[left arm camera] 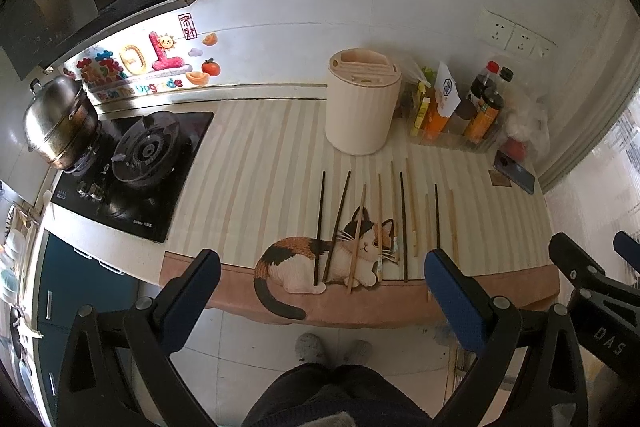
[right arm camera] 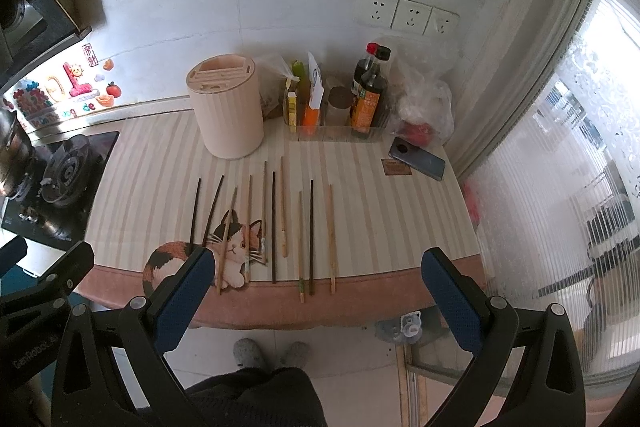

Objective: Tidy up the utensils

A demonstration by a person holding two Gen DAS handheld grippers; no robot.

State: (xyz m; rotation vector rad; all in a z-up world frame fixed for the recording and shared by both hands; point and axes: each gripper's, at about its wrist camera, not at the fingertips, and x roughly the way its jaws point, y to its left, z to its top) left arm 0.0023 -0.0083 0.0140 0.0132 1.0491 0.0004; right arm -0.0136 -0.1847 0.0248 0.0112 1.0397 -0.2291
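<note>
Ten chopsticks (right arm camera: 273, 227) lie side by side on the striped mat (right arm camera: 160, 163) covering the counter (left arm camera: 120, 239), with the cream slotted utensil holder (right arm camera: 228, 107) standing upright just behind them. The left tongs (left arm camera: 320, 291) and right tongs (right arm camera: 316, 287) both hover wide and empty above the counter's near edge. A clean start would likely mean pinching one stick near its end, lifting it clear of its neighbours, then tipping it upright over a holder slot.
</note>
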